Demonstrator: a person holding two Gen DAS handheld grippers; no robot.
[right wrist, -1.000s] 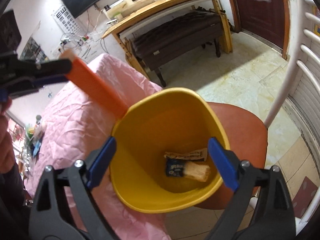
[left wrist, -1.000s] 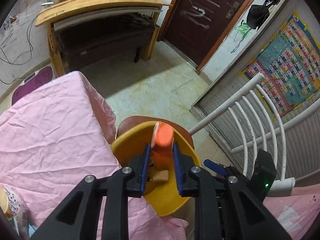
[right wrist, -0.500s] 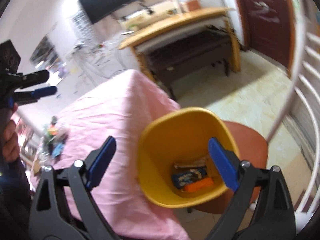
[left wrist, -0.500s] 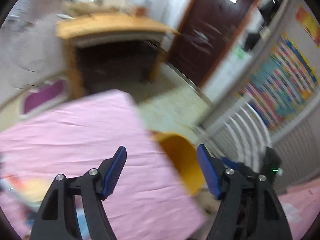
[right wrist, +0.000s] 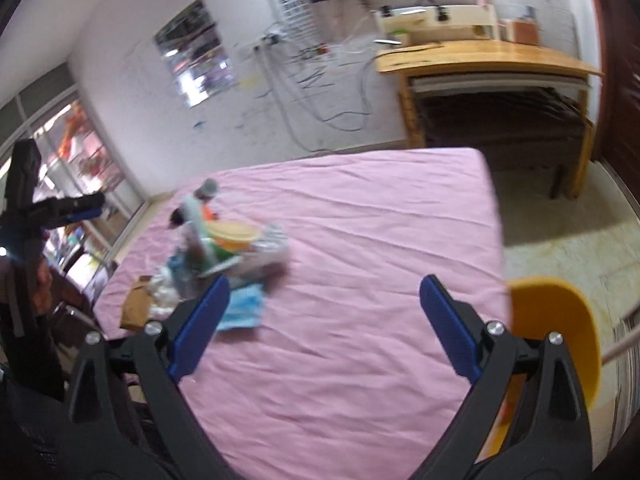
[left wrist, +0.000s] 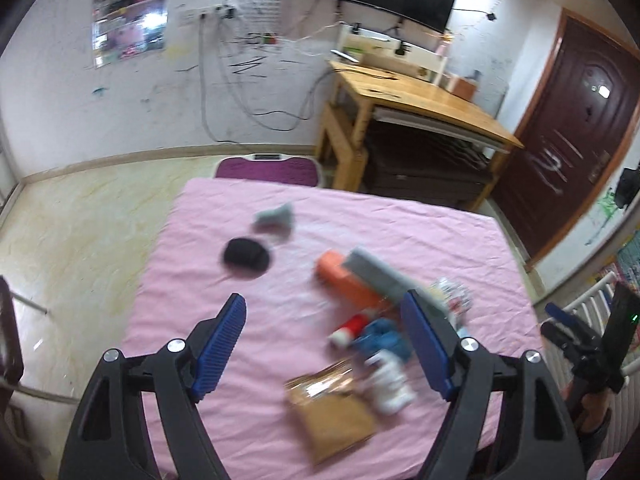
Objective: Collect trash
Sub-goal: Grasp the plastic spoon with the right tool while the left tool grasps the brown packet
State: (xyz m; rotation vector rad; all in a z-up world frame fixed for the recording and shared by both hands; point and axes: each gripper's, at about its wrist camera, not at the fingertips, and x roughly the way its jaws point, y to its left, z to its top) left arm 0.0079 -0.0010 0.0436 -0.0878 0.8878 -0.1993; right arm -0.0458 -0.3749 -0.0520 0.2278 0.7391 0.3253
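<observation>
My left gripper [left wrist: 324, 350] is open and empty above the near part of the pink table [left wrist: 280, 312]. A blurred heap of trash lies ahead of it: an orange box [left wrist: 344, 278], a grey pack [left wrist: 384, 276], a red-capped tube [left wrist: 349, 330], blue wrappers [left wrist: 384, 340], a white item [left wrist: 390, 386] and a brown paper bag [left wrist: 332, 408]. My right gripper [right wrist: 324, 324] is open and empty over the table [right wrist: 360, 260]. The heap [right wrist: 224, 252] is at its left. The yellow trash bin [right wrist: 556, 336] stands off the table's right edge.
A black round object [left wrist: 245, 255] and a grey cloth [left wrist: 275, 218] lie farther back on the table. A purple chair [left wrist: 267, 170] stands behind it. A wooden desk [left wrist: 416, 98] and dark door [left wrist: 568, 152] are at the back right. The other gripper shows at the left [right wrist: 60, 210].
My left gripper let the orange item drop into the yellow bin, opened, and swung left to face the heap. My right gripper turned from the bin toward the table.
</observation>
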